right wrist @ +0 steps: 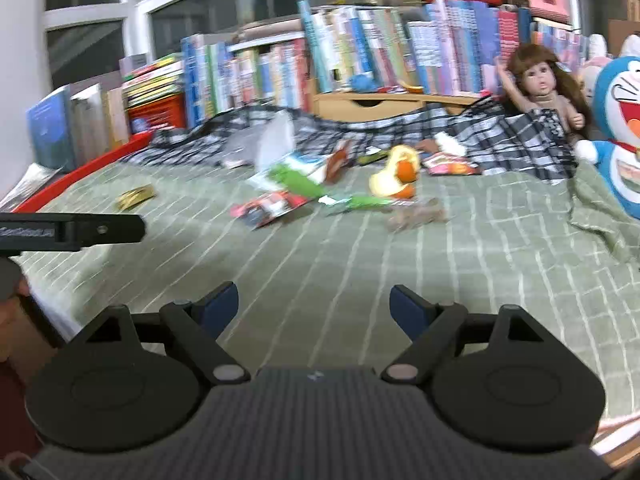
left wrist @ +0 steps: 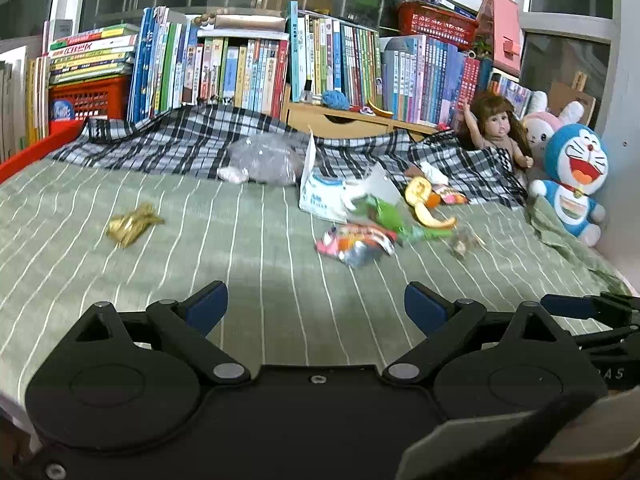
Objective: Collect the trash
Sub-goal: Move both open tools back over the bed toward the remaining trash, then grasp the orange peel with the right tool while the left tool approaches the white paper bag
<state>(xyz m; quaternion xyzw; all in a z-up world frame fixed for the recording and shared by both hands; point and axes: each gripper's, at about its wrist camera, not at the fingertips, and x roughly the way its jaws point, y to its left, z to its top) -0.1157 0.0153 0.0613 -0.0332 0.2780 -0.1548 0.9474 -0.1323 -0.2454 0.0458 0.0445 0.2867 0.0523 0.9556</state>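
Observation:
Trash lies scattered on the green striped bedsheet [left wrist: 240,272]. A gold wrapper [left wrist: 134,224] sits alone at the left. Ahead and to the right are a red snack wrapper [left wrist: 356,242], a white-blue packet [left wrist: 324,196], a green wrapper [left wrist: 384,212], orange peel [left wrist: 424,200] and a clear plastic bag [left wrist: 264,158]. My left gripper [left wrist: 316,304] hovers open and empty over the sheet, short of the pile. My right gripper [right wrist: 314,304] is also open and empty, facing the red wrapper [right wrist: 272,206], orange peel [right wrist: 396,176] and brown scraps [right wrist: 416,216].
A plaid blanket [left wrist: 168,140] is bunched at the back, before a long row of books [left wrist: 248,68] and a wooden drawer [left wrist: 344,120]. A doll [left wrist: 500,128] and a blue plush [left wrist: 576,176] sit at the right. A red rail [left wrist: 36,152] edges the bed's left side.

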